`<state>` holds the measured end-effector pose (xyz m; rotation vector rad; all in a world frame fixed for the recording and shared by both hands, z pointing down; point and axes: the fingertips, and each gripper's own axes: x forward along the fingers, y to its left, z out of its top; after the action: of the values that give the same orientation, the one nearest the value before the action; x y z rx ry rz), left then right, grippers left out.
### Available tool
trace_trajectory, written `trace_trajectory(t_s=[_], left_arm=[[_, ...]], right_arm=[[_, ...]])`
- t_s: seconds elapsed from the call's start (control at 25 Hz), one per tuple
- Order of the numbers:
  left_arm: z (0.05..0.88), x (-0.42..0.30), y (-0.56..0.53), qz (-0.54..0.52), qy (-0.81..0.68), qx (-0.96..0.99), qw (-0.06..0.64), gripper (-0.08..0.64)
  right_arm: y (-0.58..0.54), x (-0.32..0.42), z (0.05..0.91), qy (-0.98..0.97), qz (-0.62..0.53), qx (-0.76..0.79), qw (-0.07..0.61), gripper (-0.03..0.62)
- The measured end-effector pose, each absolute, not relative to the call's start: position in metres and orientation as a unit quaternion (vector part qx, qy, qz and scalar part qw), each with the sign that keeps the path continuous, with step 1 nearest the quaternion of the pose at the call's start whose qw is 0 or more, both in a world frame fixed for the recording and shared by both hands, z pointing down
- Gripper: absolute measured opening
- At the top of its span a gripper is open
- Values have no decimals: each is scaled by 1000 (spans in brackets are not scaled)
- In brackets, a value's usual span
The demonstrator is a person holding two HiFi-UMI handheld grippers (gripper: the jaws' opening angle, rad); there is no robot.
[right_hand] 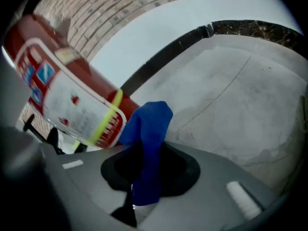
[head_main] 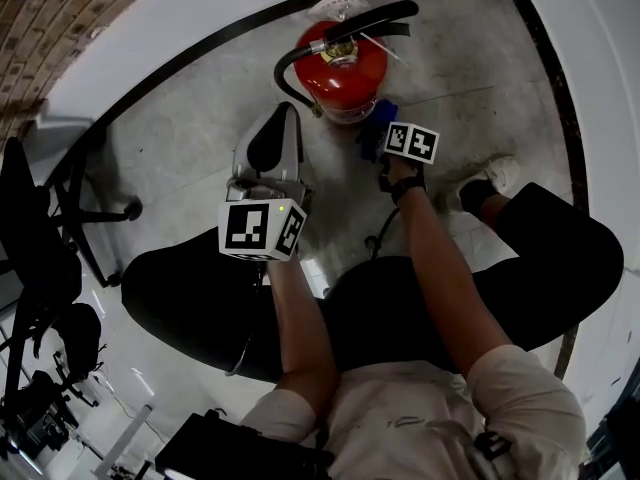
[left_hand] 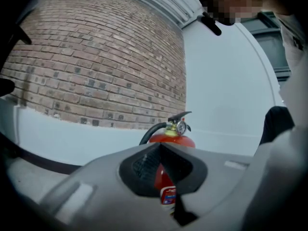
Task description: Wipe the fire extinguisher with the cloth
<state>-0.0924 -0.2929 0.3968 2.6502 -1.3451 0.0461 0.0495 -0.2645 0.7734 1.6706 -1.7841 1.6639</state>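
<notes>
A red fire extinguisher (head_main: 342, 71) with a black hose and lever stands on the concrete floor by the white wall. My right gripper (head_main: 385, 133) is low at its right side, shut on a blue cloth (head_main: 379, 118) that sits against the cylinder's base. In the right gripper view the cloth (right_hand: 148, 129) sticks up from the right gripper (right_hand: 144, 150), close to the labelled extinguisher body (right_hand: 72, 95). My left gripper (head_main: 280, 118) hovers just left of the extinguisher, shut and holding nothing. In the left gripper view the left gripper (left_hand: 161, 150) points at the extinguisher (left_hand: 172, 138).
A black skirting strip (head_main: 190, 53) runs along the curved white wall, with brick wall (left_hand: 96, 57) above it. Office chairs (head_main: 45, 268) stand to the left. The person's shoe (head_main: 497, 174) rests on the floor right of the right gripper.
</notes>
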Motion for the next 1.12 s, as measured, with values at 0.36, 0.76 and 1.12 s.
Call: trace_trajectory(t_s=[0.36, 0.76, 1.12], left_arm=[[381, -88, -281, -23, -438, 896, 72, 2], [374, -99, -278, -25, -449, 890, 70, 2], [379, -74, -279, -4, -413, 908, 65, 2]], right_arm=[[-272, 93, 538, -710, 454, 526, -113, 81], [-301, 45, 398, -824, 392, 355, -201, 68], [-303, 53, 568, -753, 502, 421, -58, 67]])
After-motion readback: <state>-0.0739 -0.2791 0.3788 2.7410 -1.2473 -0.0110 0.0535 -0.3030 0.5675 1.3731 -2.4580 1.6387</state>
